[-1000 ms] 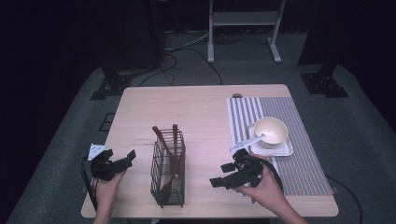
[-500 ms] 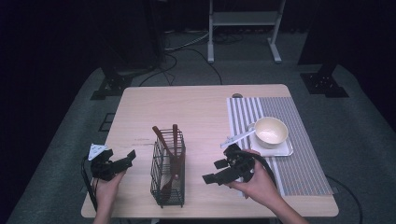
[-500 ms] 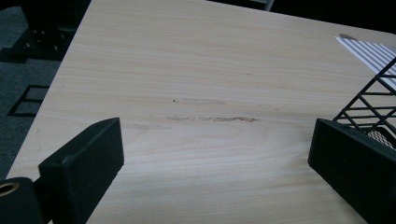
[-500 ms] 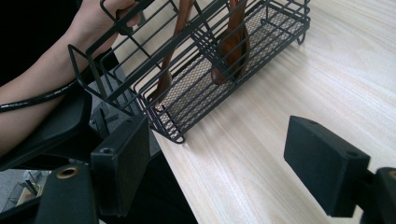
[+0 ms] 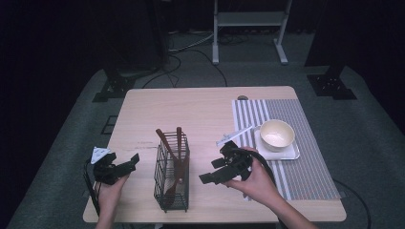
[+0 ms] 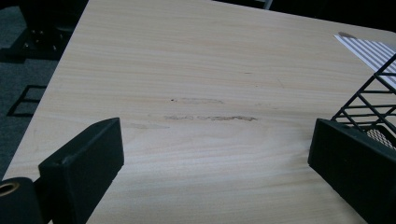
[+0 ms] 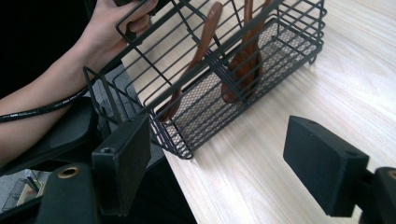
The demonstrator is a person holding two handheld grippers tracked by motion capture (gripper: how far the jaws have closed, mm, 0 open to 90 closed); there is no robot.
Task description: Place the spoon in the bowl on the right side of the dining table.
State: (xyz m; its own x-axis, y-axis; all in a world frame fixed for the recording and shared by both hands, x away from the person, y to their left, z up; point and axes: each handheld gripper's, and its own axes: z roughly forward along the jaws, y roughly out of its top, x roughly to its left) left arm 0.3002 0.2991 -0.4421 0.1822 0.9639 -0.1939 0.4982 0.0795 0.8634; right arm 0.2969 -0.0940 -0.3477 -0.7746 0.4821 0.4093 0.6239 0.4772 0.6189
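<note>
left claw (image 5: 125, 162) wide, empty | right claw (image 5: 212, 175) wide, empty | wire basket (image 5: 171, 177): 2 wooden utensils (image 7: 243, 56)

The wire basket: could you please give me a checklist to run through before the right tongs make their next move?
1. Right tongs open: ok, jaws wide apart with nothing between them.
2. Left tongs out of the way: ok, open and to the left of the basket, not touching it.
3. Wire basket upright on the table: ok.
4. Wooden utensils seated: ok, two lean inside the basket.
5. White utensil free to pick up: ok, it lies at the striped mat's edge, apart from both tongs; what kind it is: cannot tell.
6. Bowl empty: cannot tell.
</note>
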